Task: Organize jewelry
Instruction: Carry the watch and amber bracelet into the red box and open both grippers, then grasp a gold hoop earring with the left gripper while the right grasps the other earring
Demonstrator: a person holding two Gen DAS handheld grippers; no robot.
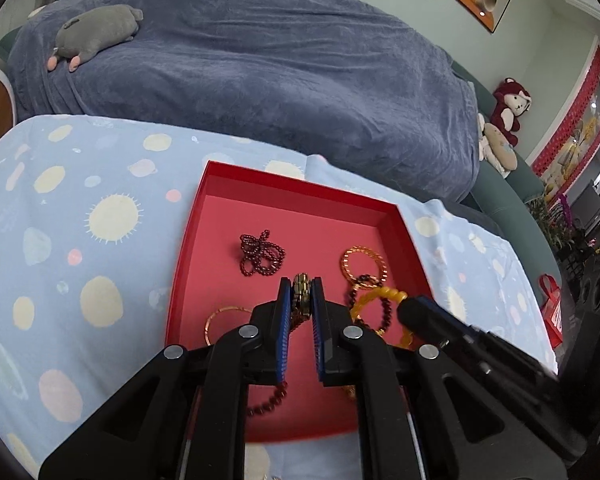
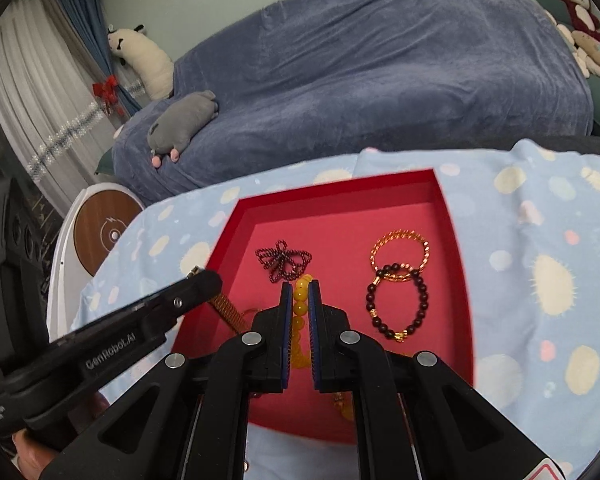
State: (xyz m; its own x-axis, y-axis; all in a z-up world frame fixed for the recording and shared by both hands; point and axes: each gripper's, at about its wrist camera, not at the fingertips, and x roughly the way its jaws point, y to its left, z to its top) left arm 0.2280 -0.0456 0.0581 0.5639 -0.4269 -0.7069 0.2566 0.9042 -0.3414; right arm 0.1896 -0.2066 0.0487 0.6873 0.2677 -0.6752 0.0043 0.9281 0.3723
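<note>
A red tray (image 1: 284, 188) lies on a spotted blue cloth. My left gripper (image 1: 302, 284) is shut on a gold link bracelet (image 1: 301, 300) above the tray's near half. My right gripper (image 2: 300, 286) is shut on a yellow bead bracelet (image 2: 299, 308), which hangs over the tray. Each gripper shows in the other's view: the right gripper (image 1: 410, 308) at the right, the left gripper (image 2: 204, 278) at the left with its gold links (image 2: 228, 314) trailing. In the tray lie a dark red bead string (image 2: 284, 260), a gold twisted bangle (image 2: 400, 256) and a dark bead bracelet (image 2: 396, 304).
A thin gold bangle (image 1: 220, 320) and more dark red beads (image 1: 268, 400) lie at the tray's near side. Behind the cloth (image 1: 80, 220) stands a sofa under a blue blanket (image 1: 280, 60) with a grey plush toy (image 1: 96, 32). A round white stand (image 2: 100, 232) sits at the left.
</note>
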